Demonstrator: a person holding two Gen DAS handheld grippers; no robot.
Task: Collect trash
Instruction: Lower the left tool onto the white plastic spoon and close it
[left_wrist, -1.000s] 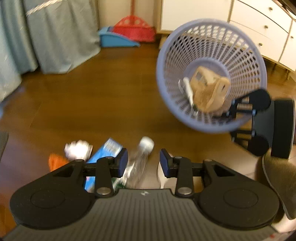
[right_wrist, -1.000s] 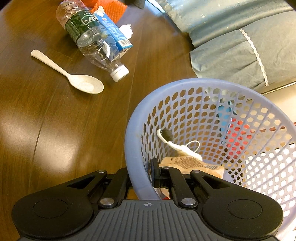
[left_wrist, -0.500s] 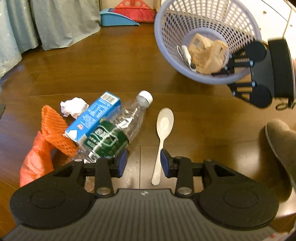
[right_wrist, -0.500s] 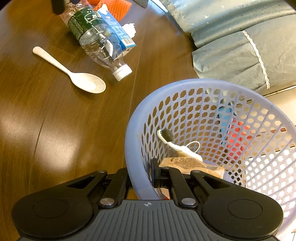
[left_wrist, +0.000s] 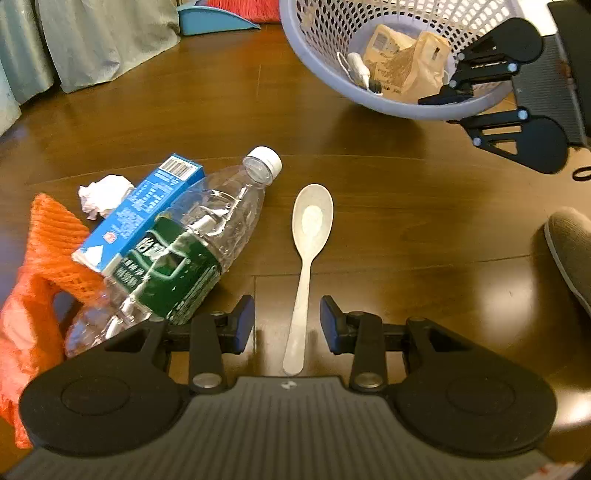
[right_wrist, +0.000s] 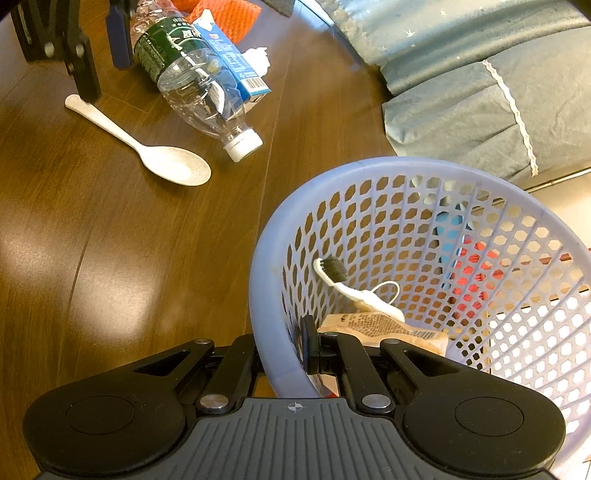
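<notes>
A pale plastic spoon (left_wrist: 308, 258) (right_wrist: 147, 147) lies on the wooden floor, its handle end between the fingers of my open left gripper (left_wrist: 287, 323) (right_wrist: 98, 55). Left of it lie a clear bottle (left_wrist: 192, 251) (right_wrist: 192, 85) with a green label, a blue carton (left_wrist: 144, 214) (right_wrist: 232, 62), a crumpled white paper (left_wrist: 103, 194) and orange mesh netting (left_wrist: 48, 258). My right gripper (right_wrist: 282, 356) (left_wrist: 458, 107) is shut on the rim of the lavender basket (right_wrist: 273, 266) (left_wrist: 406, 107), which is tilted and holds a toothbrush (right_wrist: 351, 288) and a brown wrapper (left_wrist: 406, 66).
Grey-blue bedding (right_wrist: 480, 81) hangs beyond the trash. A blue dustpan (left_wrist: 214, 22) sits by the far wall. A grey slipper (left_wrist: 572, 251) is at the right on the floor.
My left gripper has come down and forward over the floor trash until the spoon's handle lies between its open fingers. The right gripper keeps its hold on the basket rim.
</notes>
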